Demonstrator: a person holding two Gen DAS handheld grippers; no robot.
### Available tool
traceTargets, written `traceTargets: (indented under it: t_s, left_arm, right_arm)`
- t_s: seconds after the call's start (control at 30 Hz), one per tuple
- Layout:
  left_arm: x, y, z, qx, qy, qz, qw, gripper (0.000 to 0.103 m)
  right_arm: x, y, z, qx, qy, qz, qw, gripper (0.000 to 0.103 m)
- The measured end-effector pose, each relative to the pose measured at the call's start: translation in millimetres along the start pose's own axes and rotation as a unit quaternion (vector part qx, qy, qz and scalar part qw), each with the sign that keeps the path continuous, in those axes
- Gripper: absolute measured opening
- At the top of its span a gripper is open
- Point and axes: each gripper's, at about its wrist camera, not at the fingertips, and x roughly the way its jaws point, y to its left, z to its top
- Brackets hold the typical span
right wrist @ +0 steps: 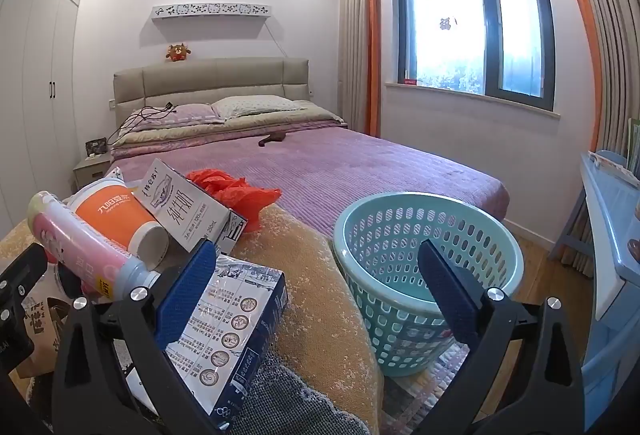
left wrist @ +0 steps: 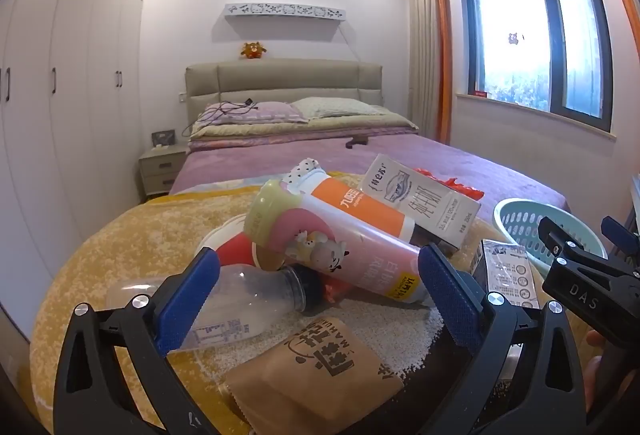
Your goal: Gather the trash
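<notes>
A pile of trash lies on a yellow cloth (left wrist: 132, 235) at the foot of the bed. It holds a pink bottle (left wrist: 340, 251), an orange-and-white cup (left wrist: 360, 203), a white milk carton (left wrist: 424, 199), a clear plastic bottle (left wrist: 248, 295), a brown paper bag (left wrist: 320, 371) and a blue-and-white box (right wrist: 228, 331). My left gripper (left wrist: 320, 295) is open above the clear bottle and paper bag. My right gripper (right wrist: 316, 295) is open, its left finger over the box. A teal basket (right wrist: 428, 259) stands to the right of the pile; it looks empty.
The bed with a purple cover (right wrist: 360, 163) stretches behind the pile. An orange plastic bag (right wrist: 236, 195) lies on it by the carton. White wardrobes (left wrist: 60, 95) line the left wall. A blue desk (right wrist: 612, 219) stands at the right under the window.
</notes>
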Motion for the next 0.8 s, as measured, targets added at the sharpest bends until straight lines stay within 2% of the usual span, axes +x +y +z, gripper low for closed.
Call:
traceTargets:
  t_s: [0.8]
  left_arm:
    - [-1.7, 2.1, -0.5, -0.002, -0.002, -0.001, 1.0000, 0.096]
  right_arm:
    - [-1.4, 2.5, 0.5, -0.003, 0.000, -0.001, 1.000, 0.096]
